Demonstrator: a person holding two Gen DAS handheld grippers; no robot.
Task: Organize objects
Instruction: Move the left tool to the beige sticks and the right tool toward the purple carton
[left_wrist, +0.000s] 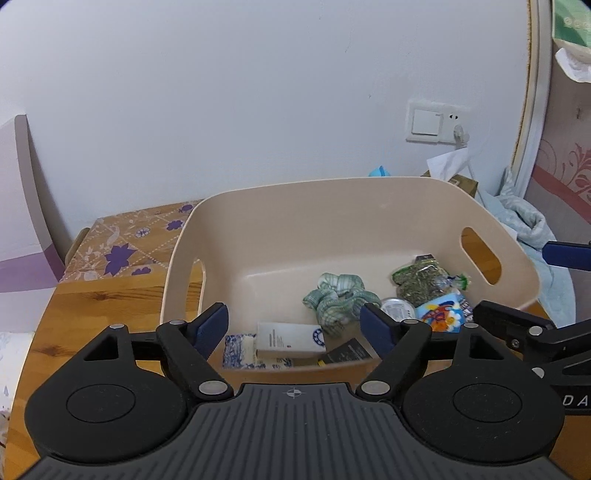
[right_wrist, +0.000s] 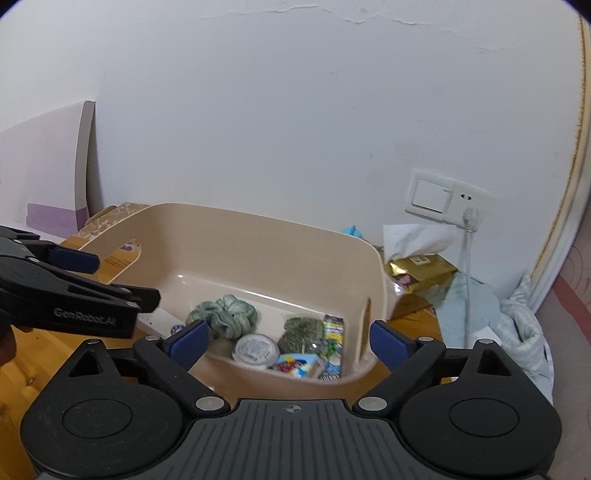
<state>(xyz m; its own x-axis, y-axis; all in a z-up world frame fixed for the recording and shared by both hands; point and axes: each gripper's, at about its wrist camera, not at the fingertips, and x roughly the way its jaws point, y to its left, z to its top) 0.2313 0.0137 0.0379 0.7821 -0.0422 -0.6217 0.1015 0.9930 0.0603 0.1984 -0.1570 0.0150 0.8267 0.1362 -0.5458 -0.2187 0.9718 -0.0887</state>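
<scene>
In both views the beige bin (left_wrist: 258, 221) holding a green cloth (left_wrist: 338, 299) and packets sits mid-frame on the wooden surface (left_wrist: 103, 295), just beyond the left tongs (left_wrist: 293, 328) and right tongs (right_wrist: 290, 338), both gaping wide and empty.

left tongs (left_wrist: 293, 328): wide apart, empty | right tongs (right_wrist: 291, 341): wide apart, empty

Black grippers (left_wrist: 293, 326); blue-padded jaws; silver rivets
</scene>
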